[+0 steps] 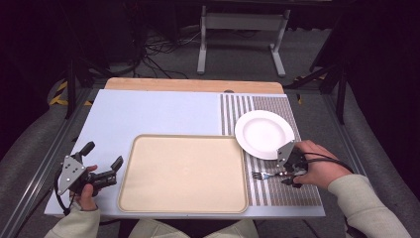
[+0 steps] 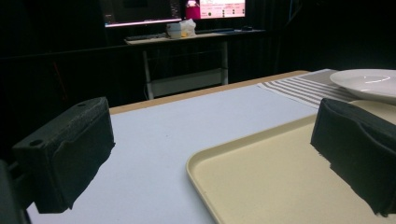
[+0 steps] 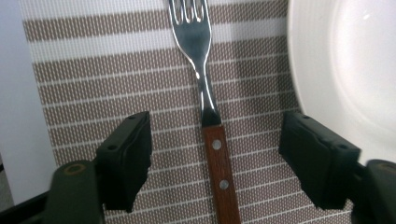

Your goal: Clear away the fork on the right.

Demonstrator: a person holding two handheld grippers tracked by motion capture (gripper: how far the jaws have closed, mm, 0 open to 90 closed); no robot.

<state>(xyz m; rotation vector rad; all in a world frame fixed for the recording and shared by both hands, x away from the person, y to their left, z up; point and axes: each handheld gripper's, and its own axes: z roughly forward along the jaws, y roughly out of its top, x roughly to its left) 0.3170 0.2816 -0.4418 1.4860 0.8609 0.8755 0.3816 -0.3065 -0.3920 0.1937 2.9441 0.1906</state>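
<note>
The right gripper (image 3: 215, 158) hangs low over the fork (image 3: 205, 93) with its jaws spread wide, one on each side of the wooden handle and neither touching it, so it grips nothing; straddling the handle this way looks like a line-up for a pinch across its narrow width. The fork lies flat on the striped placemat (image 3: 93, 84), prongs pointing toward the tray (image 1: 183, 173), just beside the white plate (image 1: 264, 134), whose rim sits close to one jaw and leaves little room on that side. The left gripper (image 1: 101, 168) is held at the tray's near left corner, jaws likewise wide apart and empty, probably waiting clear of the work.
</note>
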